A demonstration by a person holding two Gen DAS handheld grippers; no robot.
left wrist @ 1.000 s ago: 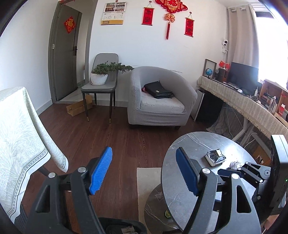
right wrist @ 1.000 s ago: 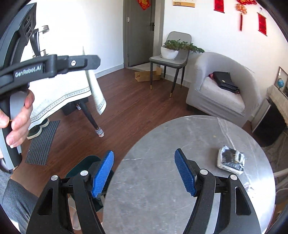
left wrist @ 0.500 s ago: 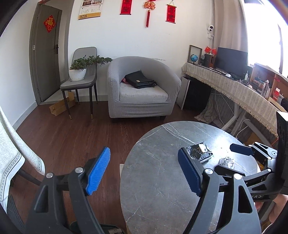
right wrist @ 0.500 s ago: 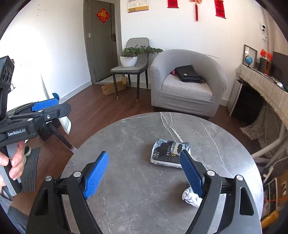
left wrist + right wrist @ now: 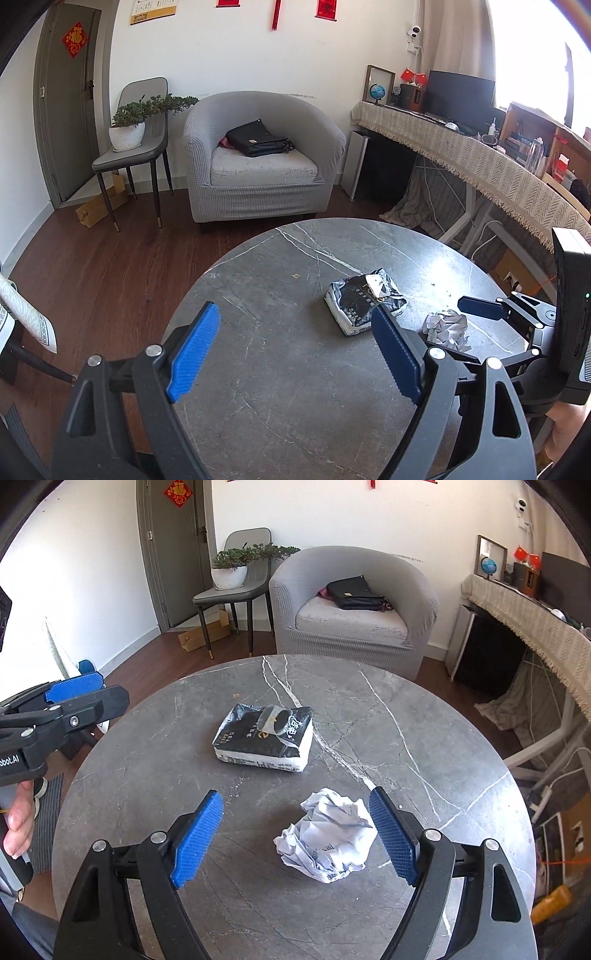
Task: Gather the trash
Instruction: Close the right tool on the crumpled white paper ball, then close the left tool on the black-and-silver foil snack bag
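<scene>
Right claw (image 5: 295, 834) wide over crumpled paper (image 5: 327, 836) on round table (image 5: 424, 738); left claw (image 5: 295, 354) opening, empty.

White walls (image 5: 240, 48), dark wood floor (image 5: 110, 266). A grey armchair (image 5: 258, 173) sits by a chair (image 5: 129, 155) bearing a potted plant (image 5: 127, 127); grey door (image 5: 62, 110) far left. Sunlight pours through the window (image 5: 535, 48) above a cloth-draped side table (image 5: 461, 155).

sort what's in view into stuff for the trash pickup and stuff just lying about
For the job:
- crumpled paper on the round table
- right gripper, open around the paper, not touching it
- left gripper, jaws opening, nothing between them

Just lying about:
- tissue pack
- black bag on the armchair
- potted plant
</scene>
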